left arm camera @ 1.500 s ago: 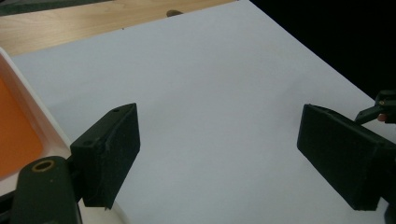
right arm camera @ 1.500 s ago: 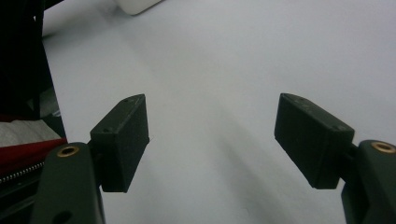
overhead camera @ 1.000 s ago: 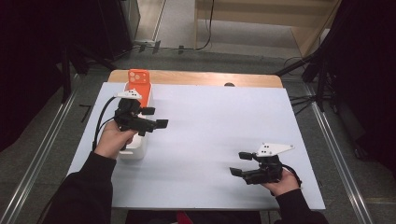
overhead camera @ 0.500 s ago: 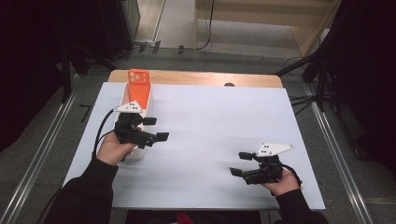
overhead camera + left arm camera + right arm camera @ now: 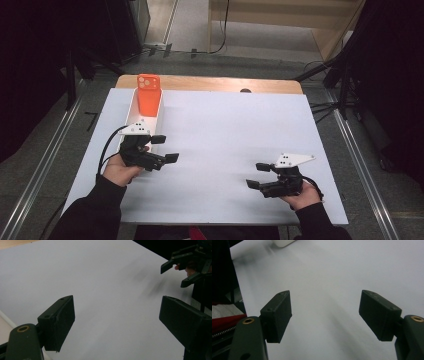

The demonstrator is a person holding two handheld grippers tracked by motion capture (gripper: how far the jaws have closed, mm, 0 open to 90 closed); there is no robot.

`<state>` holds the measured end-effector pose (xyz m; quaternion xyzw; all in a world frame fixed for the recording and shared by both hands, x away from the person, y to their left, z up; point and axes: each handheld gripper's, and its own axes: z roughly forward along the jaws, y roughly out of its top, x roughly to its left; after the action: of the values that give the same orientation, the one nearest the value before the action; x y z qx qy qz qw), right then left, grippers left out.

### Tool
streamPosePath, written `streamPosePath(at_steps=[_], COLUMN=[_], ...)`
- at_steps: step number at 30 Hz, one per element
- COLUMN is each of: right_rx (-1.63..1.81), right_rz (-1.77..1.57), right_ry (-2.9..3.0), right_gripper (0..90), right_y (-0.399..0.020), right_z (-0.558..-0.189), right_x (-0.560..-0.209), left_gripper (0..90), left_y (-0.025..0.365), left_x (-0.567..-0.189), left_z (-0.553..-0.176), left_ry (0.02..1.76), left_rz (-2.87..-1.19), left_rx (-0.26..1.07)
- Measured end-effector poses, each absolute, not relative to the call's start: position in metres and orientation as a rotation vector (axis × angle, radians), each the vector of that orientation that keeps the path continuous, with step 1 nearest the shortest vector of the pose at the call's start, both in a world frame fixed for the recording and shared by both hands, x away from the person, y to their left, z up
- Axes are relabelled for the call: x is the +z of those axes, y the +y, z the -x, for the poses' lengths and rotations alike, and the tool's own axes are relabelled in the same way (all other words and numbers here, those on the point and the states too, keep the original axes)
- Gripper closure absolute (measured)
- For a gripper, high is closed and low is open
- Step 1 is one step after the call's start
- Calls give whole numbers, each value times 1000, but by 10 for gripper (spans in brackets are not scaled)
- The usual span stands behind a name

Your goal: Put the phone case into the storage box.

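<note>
We take the long white open tray (image 5: pixel 134 107) at the far left of the white tabletop (image 5: pixel 230 130) as our landmark: the orange phone-shaped case (image 5: pixel 148 95) stands propped in its far end. Our left gripper (image 5: pixel 162 148) hovers at the tray's near end, jaws spread and empty, pointing away from the tray across the bare top. Our right gripper (image 5: pixel 260 175), well apart from the tray near the table's front edge, likewise gapes empty, apparently idle.
</note>
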<state>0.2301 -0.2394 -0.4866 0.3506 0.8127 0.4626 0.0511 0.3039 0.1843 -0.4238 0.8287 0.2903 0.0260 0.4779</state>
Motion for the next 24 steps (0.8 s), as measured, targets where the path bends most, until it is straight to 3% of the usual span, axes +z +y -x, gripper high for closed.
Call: streamPosePath(at_steps=[24], right_rx=[1399], right_rz=[-1069], right_ry=[2480], right_gripper=[249], right_y=[-238], right_z=[-230], right_x=[-487], left_gripper=[134], left_y=[190], left_x=[-441], left_z=[-272], left_ry=[660], left_rz=[-2079], left_rx=[51])
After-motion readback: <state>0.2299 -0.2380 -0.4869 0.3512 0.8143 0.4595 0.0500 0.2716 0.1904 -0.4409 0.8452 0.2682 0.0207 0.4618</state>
